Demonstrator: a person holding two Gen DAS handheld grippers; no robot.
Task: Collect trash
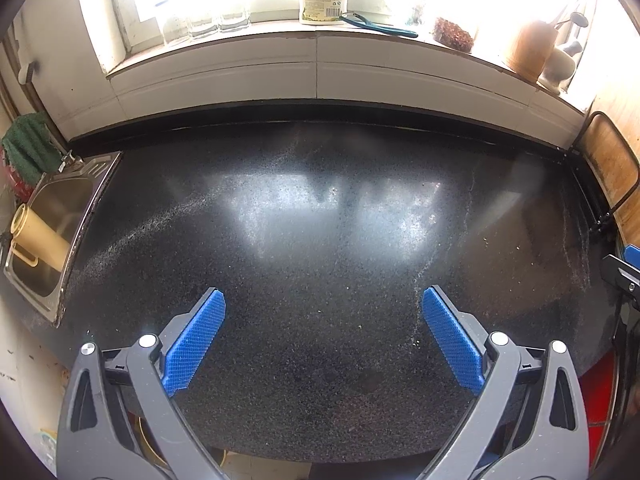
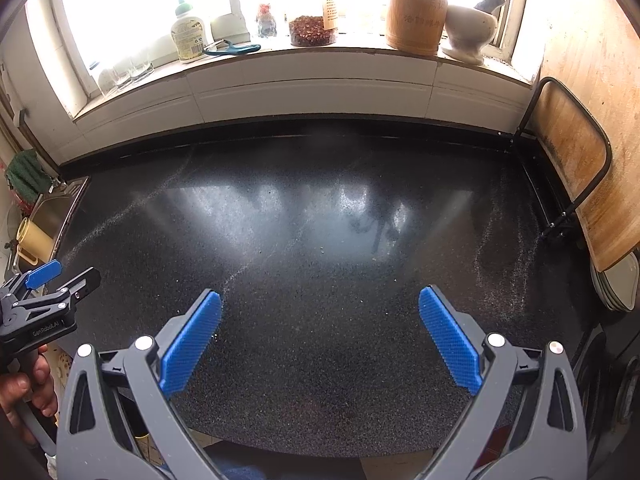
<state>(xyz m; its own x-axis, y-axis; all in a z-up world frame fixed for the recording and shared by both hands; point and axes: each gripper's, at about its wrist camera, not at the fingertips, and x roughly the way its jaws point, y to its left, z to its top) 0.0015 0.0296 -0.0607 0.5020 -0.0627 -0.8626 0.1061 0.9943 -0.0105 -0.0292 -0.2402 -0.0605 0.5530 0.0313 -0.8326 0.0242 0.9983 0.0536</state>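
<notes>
Left wrist view: left gripper [image 1: 323, 312] hangs above the dark speckled worktop [image 1: 320, 208], jaws spread wide and holding nothing. No sizeable trash lies between them; only pale crumbs [image 1: 416, 342] and dusty streaks show. A sink [image 1: 52, 240] with a cream cup [image 1: 38, 236] sits at the left edge.

Right wrist view: right gripper [image 2: 320, 312] likewise hovers with jaws wide and empty, judged ready for a pickup. Scattered crumbs [image 2: 322, 248] dot the worktop. Bottle [image 2: 188, 36] and jar [image 2: 312, 30] stand on the windowsill [image 2: 360, 54], clear of the work area.
</notes>
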